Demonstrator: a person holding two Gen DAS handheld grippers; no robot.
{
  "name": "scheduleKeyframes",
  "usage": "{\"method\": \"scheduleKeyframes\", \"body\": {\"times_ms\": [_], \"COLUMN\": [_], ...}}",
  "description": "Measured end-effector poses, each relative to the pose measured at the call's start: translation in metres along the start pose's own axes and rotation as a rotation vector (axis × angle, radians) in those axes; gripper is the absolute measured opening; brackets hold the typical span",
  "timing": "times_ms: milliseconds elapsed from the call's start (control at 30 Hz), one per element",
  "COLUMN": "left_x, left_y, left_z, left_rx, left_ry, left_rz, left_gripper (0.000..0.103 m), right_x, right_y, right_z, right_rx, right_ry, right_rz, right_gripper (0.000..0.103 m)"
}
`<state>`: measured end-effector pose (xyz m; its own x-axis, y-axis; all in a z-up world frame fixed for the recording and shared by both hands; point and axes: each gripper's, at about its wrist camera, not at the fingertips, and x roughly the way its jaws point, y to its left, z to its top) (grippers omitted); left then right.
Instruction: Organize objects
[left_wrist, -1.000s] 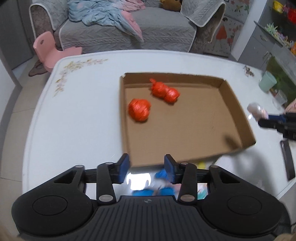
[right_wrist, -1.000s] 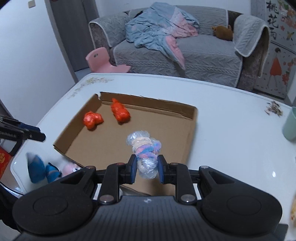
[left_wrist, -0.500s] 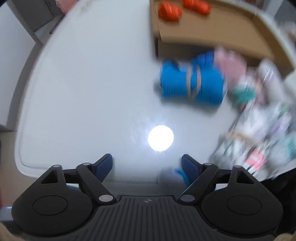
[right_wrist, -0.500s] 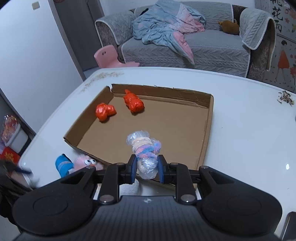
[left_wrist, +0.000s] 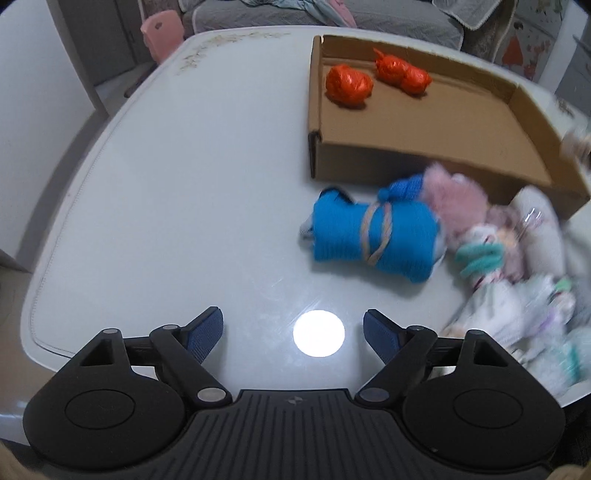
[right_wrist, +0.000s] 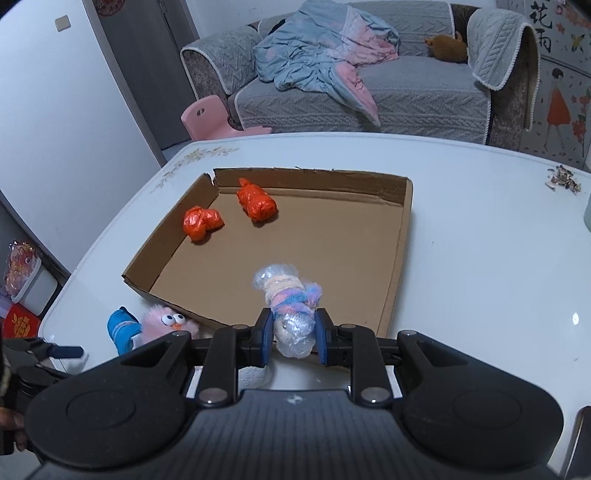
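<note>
A shallow cardboard box (left_wrist: 524, 99) (right_wrist: 402, 236) lies on the white table and holds two orange wrapped bundles (left_wrist: 349, 85) (left_wrist: 402, 74) (right_wrist: 202, 223) (right_wrist: 257, 204). My right gripper (right_wrist: 293, 334) is shut on a clear-wrapped pastel bundle (right_wrist: 290, 299) above the box's near edge. My left gripper (left_wrist: 293, 330) is open and empty over bare table. A blue rolled bundle tied with a band (left_wrist: 371, 238) (right_wrist: 120, 328) lies ahead of it outside the box, beside a pink fluffy toy (left_wrist: 456, 201) (right_wrist: 166, 325).
A blurred heap of pastel bundles (left_wrist: 517, 295) lies at the table's right in the left wrist view. The table edge (left_wrist: 44, 295) runs close on the left. A grey sofa (right_wrist: 406, 92) and a pink chair (right_wrist: 210, 118) stand beyond the table.
My left gripper has opened wide and swung away from the box down toward the blue bundle. My right gripper has kept its bundle and drawn back and up a little.
</note>
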<state>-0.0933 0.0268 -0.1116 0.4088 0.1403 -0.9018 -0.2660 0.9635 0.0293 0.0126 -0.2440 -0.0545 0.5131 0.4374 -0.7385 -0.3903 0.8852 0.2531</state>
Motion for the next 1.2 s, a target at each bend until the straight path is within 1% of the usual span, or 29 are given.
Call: {"method": "scheduleKeyframes", "body": {"times_ms": [67,133,167,200,300,367,400,433,500,600,667,700,733,767,800,867,900,933,967,1000,1033,1100,1167,1200], "left_x": [-0.007,-0.009,-0.01,-0.012,-0.014,-0.006,0.0,0.006,0.015,0.022,0.026,0.027,0.027,0.027,0.024,0.017,0.014,0.01,0.005,-0.001,-0.007,-0.018,-0.021,-0.02], "left_y": [-0.003,-0.006,-0.009,-0.012,-0.029,-0.042,-0.044,-0.044,-0.038,-0.031,-0.033,-0.034,-0.033,-0.031,-0.03,-0.031,-0.029,-0.027,-0.024,-0.02,-0.015,-0.007,-0.006,-0.005], "left_z": [0.01,0.021,0.026,0.03,0.034,0.033,0.034,0.035,0.036,0.039,0.041,0.039,0.038,0.038,0.038,0.04,0.04,0.042,0.044,0.047,0.051,0.062,0.07,0.072], "left_rx": [0.0,0.022,0.045,0.071,0.202,0.285,0.302,0.299,0.265,0.218,0.222,0.229,0.22,0.196,0.188,0.211,0.207,0.195,0.179,0.162,0.14,0.097,0.124,0.12], "left_ry": [-0.042,-0.075,-0.093,-0.112,-0.143,-0.127,-0.117,-0.111,-0.092,-0.084,-0.077,-0.073,-0.061,-0.051,-0.052,-0.055,-0.051,-0.039,-0.029,-0.022,-0.019,-0.037,-0.052,-0.048], "left_rz": [-0.012,-0.023,-0.022,-0.031,-0.06,-0.063,-0.055,-0.049,-0.061,-0.111,-0.136,-0.14,-0.157,-0.175,-0.175,-0.148,-0.141,-0.133,-0.125,-0.112,-0.112,-0.14,-0.13,-0.141], "left_gripper": [0.093,0.1,0.1,0.102,0.103,0.103,0.103,0.103,0.103,0.103,0.102,0.096,0.088,0.087,0.082,0.075,0.071,0.063,0.051,0.044,0.044,0.045,0.044,0.043], "right_x": [0.005,0.008,0.01,0.011,0.014,0.016,0.016,0.017,0.018,0.018,0.018,0.018,0.017,0.017,0.017,0.017,0.016,0.015,0.014,0.013,0.012,0.009,0.009,0.009], "right_y": [0.001,0.006,0.01,0.013,0.017,0.017,0.018,0.019,0.021,0.024,0.025,0.026,0.026,0.027,0.028,0.03,0.03,0.031,0.031,0.031,0.031,0.031,0.032,0.032], "right_z": [0.001,0.001,0.002,0.003,0.004,0.005,0.005,0.006,0.007,0.009,0.01,0.01,0.011,0.011,0.011,0.012,0.013,0.014,0.015,0.016,0.018,0.021,0.026,0.029], "right_rx": [-0.002,-0.02,-0.03,-0.035,-0.034,-0.033,-0.035,-0.037,-0.042,-0.05,-0.052,-0.051,-0.051,-0.052,-0.053,-0.06,-0.061,-0.063,-0.066,-0.067,-0.066,-0.071,-0.078,-0.076], "right_ry": [0.006,0.01,0.013,0.016,0.019,0.021,0.022,0.023,0.026,0.027,0.026,0.026,0.025,0.027,0.028,0.029,0.029,0.028,0.027,0.024,0.02,0.013,0.005,0.003], "right_rz": [0.005,0.026,0.033,0.036,0.044,0.046,0.046,0.048,0.051,0.059,0.061,0.063,0.063,0.064,0.065,0.062,0.063,0.065,0.065,0.065,0.067,0.066,0.06,0.058], "right_gripper": [0.021,0.021,0.021,0.021,0.021,0.021,0.021,0.021,0.021,0.021,0.021,0.021,0.021,0.021,0.021,0.021,0.021,0.021,0.021,0.021,0.021,0.021,0.021,0.021]}}
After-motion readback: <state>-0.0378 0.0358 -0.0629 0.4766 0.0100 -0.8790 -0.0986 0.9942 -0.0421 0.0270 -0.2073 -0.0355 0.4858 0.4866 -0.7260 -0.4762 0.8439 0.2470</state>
